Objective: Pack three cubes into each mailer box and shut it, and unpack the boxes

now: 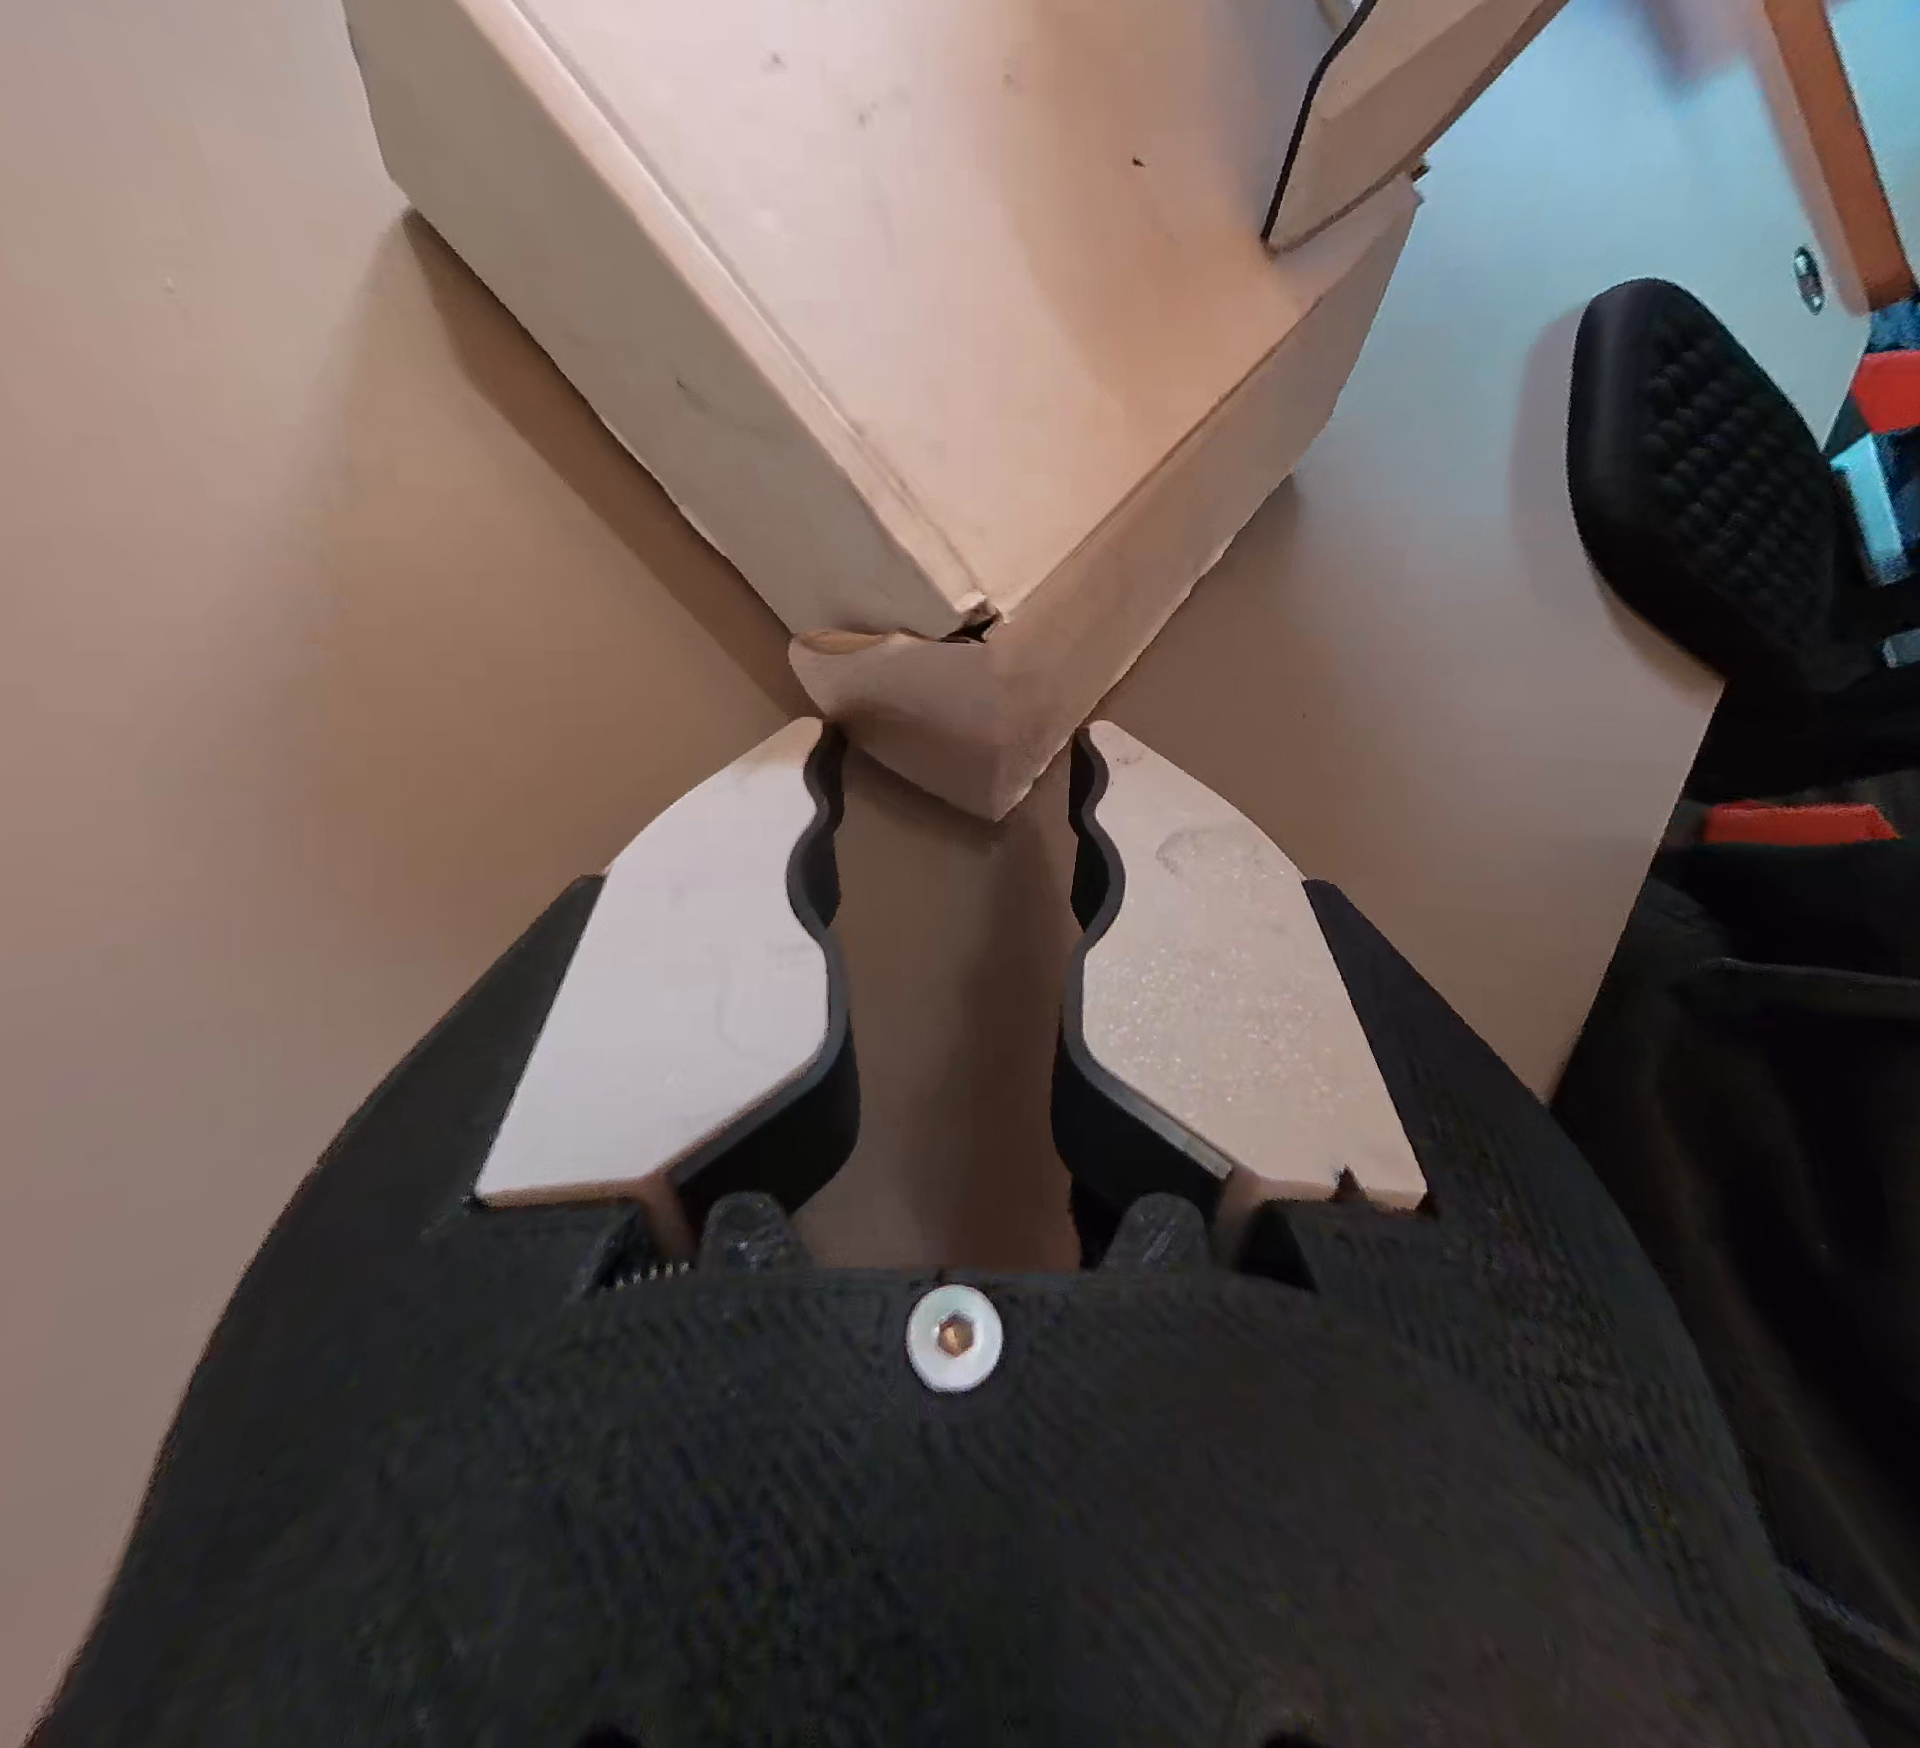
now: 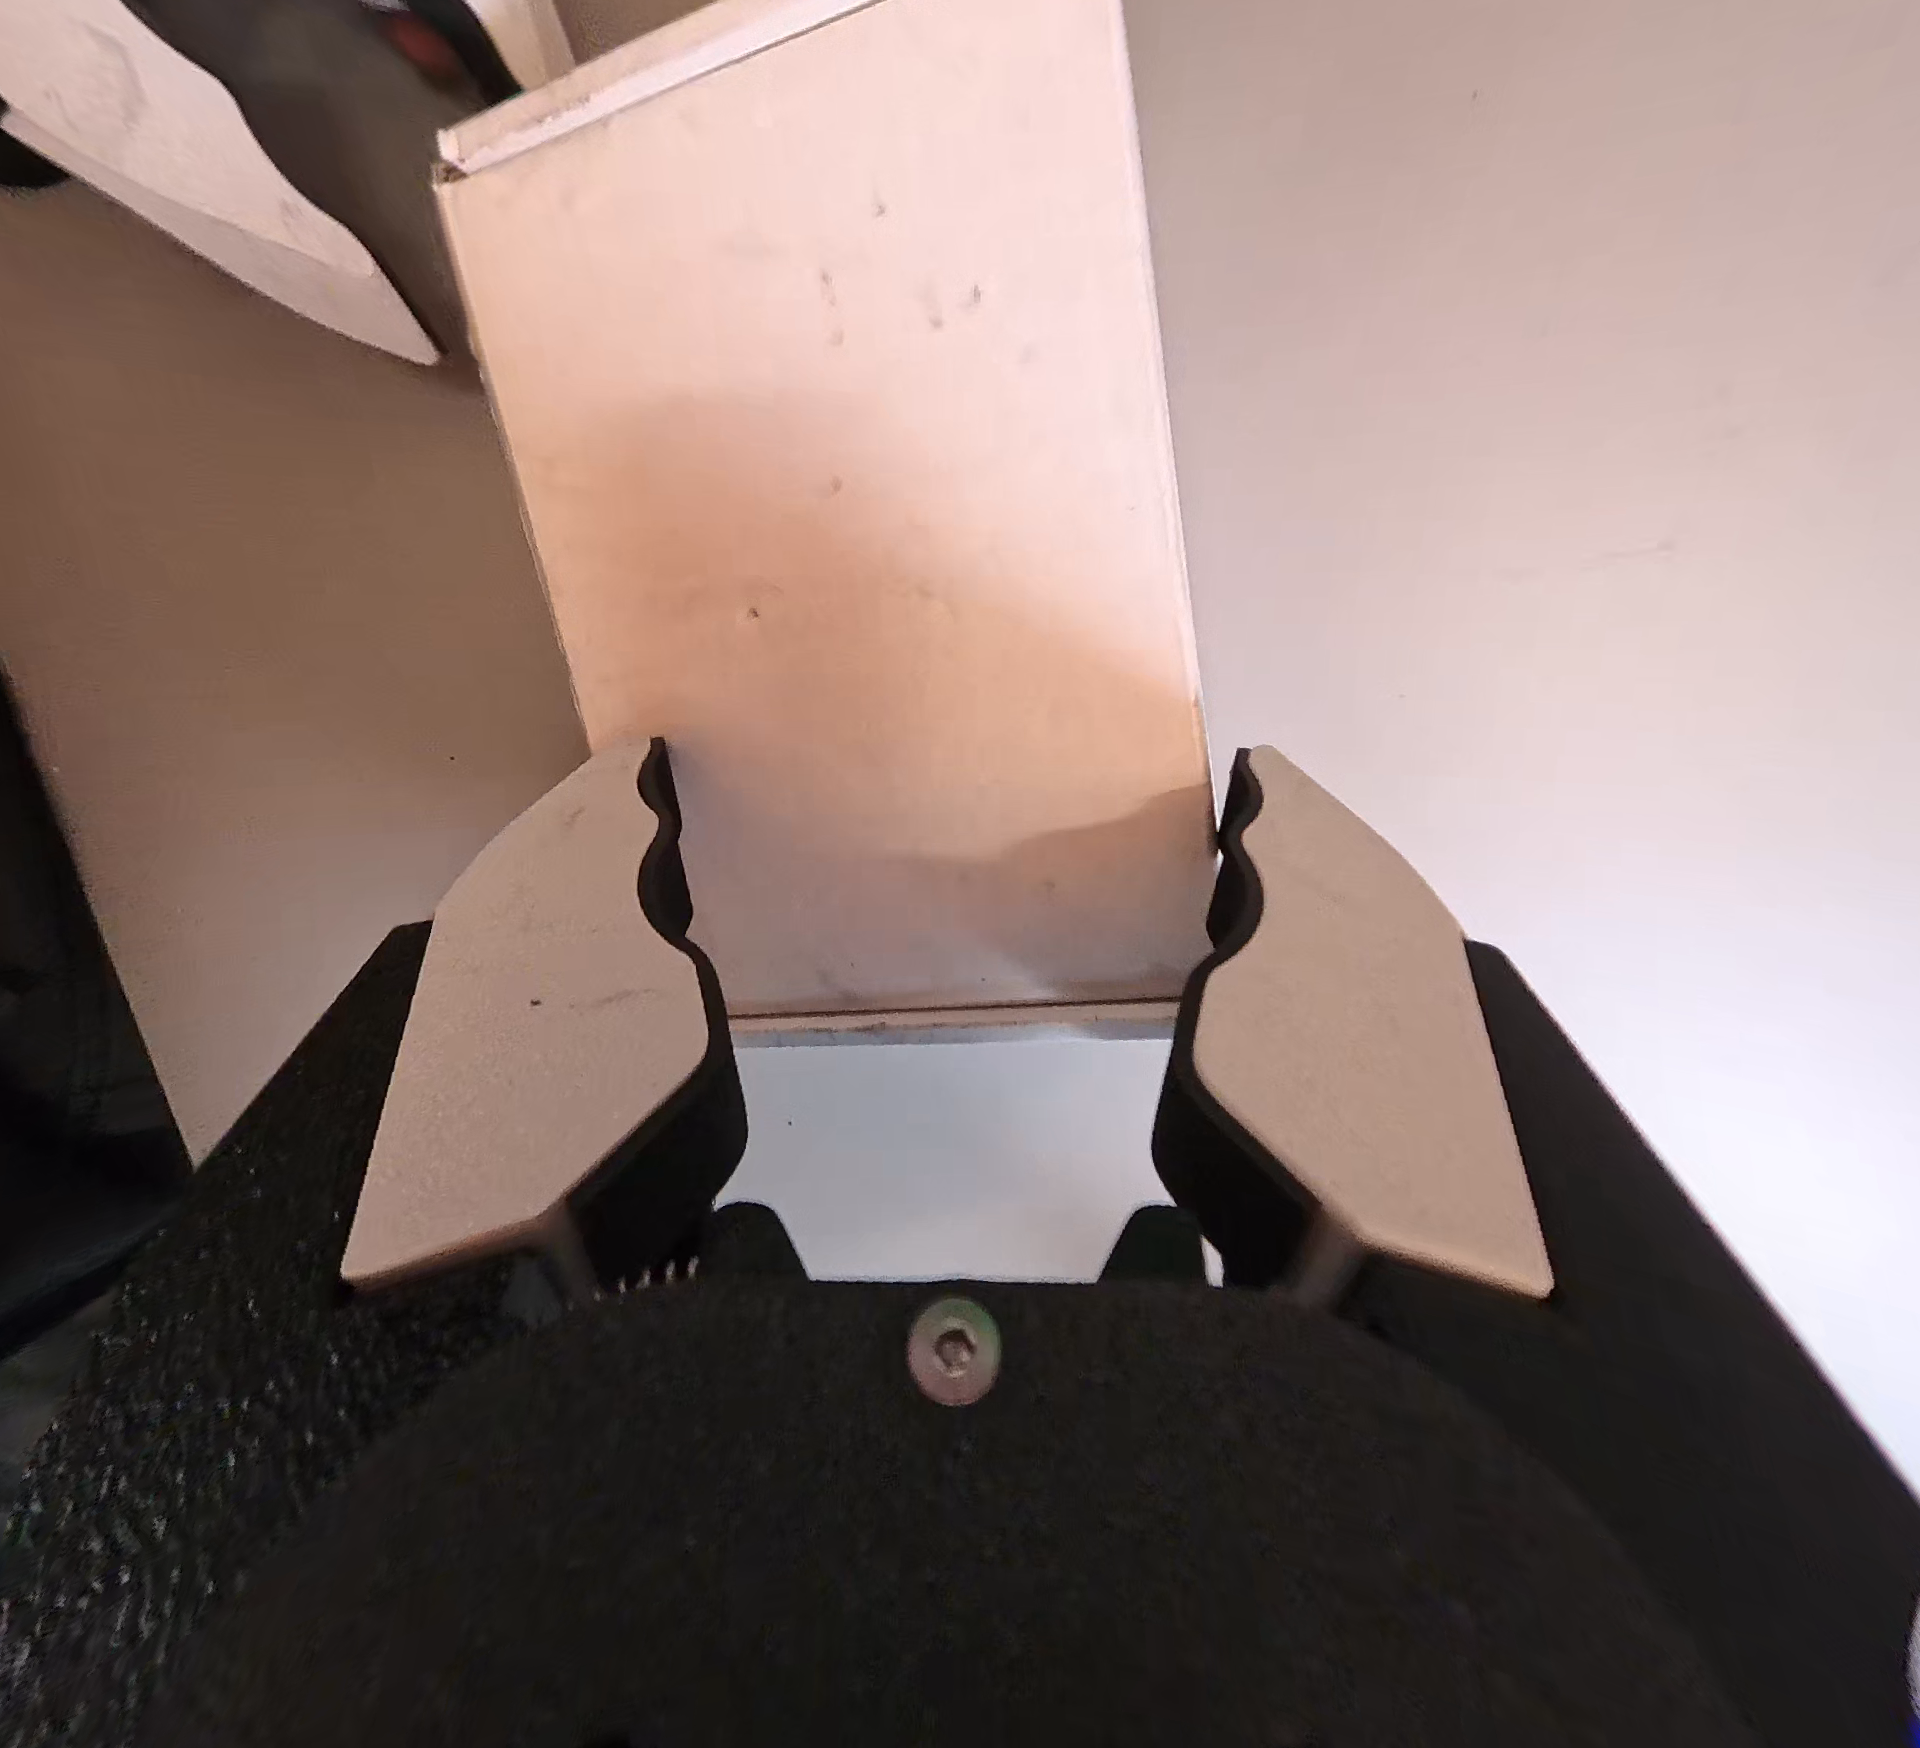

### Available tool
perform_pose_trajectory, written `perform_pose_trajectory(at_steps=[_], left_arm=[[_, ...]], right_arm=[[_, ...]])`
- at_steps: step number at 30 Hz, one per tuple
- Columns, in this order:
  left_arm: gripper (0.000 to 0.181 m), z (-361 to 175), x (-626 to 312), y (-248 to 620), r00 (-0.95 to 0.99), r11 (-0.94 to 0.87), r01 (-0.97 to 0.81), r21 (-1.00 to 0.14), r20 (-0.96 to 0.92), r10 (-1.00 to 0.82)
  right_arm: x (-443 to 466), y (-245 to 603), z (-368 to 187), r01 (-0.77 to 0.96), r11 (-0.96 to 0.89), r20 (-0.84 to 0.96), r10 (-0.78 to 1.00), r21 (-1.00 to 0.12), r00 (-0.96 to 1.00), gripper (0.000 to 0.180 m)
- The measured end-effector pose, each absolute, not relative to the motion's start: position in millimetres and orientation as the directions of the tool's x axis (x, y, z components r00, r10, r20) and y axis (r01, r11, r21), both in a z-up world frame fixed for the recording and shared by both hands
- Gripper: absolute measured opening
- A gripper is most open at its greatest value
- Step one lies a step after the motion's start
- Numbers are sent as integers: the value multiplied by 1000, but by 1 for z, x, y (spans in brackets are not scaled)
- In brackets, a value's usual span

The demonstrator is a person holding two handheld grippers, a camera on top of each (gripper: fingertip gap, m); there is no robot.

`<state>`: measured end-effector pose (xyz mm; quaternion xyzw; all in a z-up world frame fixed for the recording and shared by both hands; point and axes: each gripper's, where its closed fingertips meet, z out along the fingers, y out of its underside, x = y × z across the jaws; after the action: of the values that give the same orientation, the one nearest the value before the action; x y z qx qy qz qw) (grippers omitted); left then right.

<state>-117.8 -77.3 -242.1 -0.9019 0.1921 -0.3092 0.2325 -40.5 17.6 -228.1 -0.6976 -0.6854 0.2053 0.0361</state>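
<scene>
A closed cream mailer box (image 1: 883,244) lies on the beige table (image 1: 208,555). One box corner points into the gap of my left gripper (image 1: 956,742), which is open with a fingertip on each side of the corner. My right gripper (image 2: 948,763) is open wide over the box's near end (image 2: 831,503), its fingers (image 2: 540,1002) lined up with the two side edges; I cannot tell if they touch. The right gripper also shows in the left wrist view (image 1: 1455,36) at the box's far right corner. The left gripper shows at the upper left of the right wrist view (image 2: 208,140). No cubes are visible on the table.
A black chair (image 1: 1704,472) stands past the table's right edge. Red and blue coloured things (image 1: 1881,451) show blurred beyond it. A wooden post (image 1: 1818,88) rises at the upper right. Bare table (image 2: 1558,348) lies to the right of the box.
</scene>
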Motion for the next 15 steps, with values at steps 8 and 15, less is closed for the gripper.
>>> perform_pose_trajectory(at_steps=[8,15], left_arm=[[30,-245,-114,-78,759,-792,-248,-558,395,-517],[19,-241,-115,-82,760,-822,-278,-497,409,-504]], right_arm=[[-40,18,-228,937,-79,-232,973,-340,-2,100],[-40,18,-228,938,-94,-233,972,-334,14,100]])
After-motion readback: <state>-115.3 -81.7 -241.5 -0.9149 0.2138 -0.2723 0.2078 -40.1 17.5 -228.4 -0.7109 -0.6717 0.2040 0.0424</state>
